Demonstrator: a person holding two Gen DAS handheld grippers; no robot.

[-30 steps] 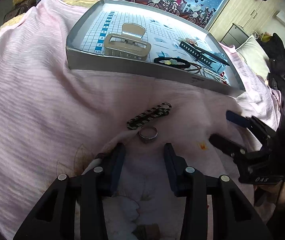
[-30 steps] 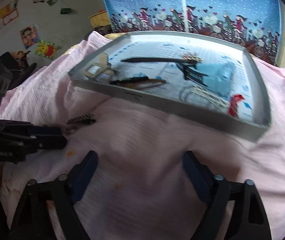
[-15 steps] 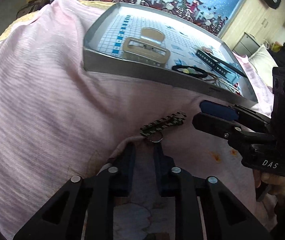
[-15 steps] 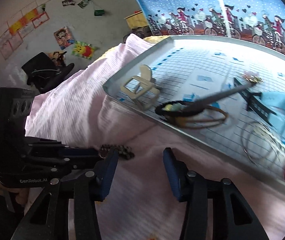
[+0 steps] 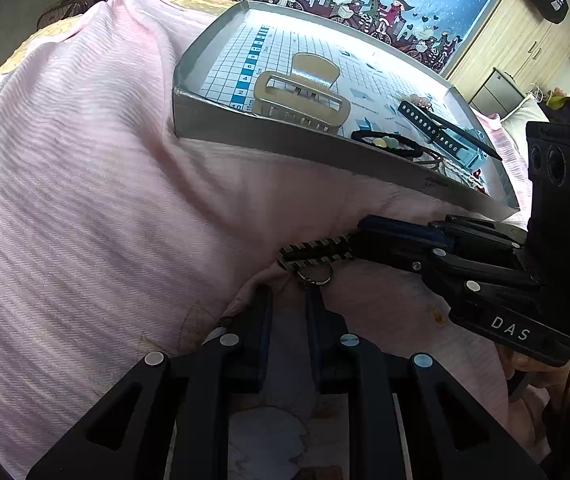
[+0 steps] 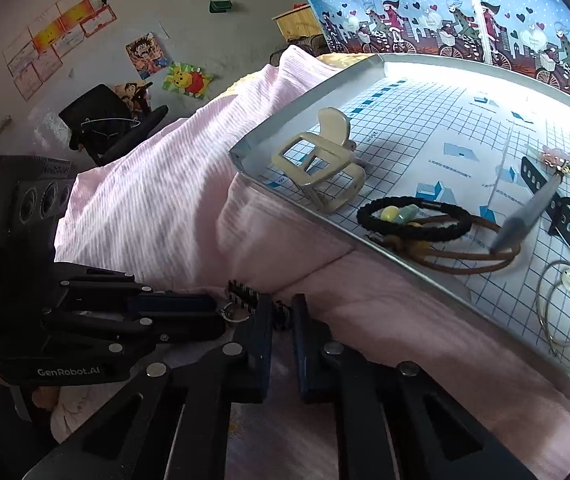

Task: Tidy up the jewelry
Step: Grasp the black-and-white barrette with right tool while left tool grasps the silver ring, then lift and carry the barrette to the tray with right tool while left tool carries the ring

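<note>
Jaws of the left gripper sit nearly pressed together around the small metal ring low in the frame's centre, apparently pinching it. The right gripper pinches the far end of the striped hair clip, its jaws narrowed on it. Both pieces lie on the pink bedspread, just short of the silver tray, probably because they are the last strays to go in. Inside the tray rest a beige claw clip and a black hair tie. Legible lettering: "DAS" on the right gripper's body, "GenRobot.AI" on the left one's.
</note>
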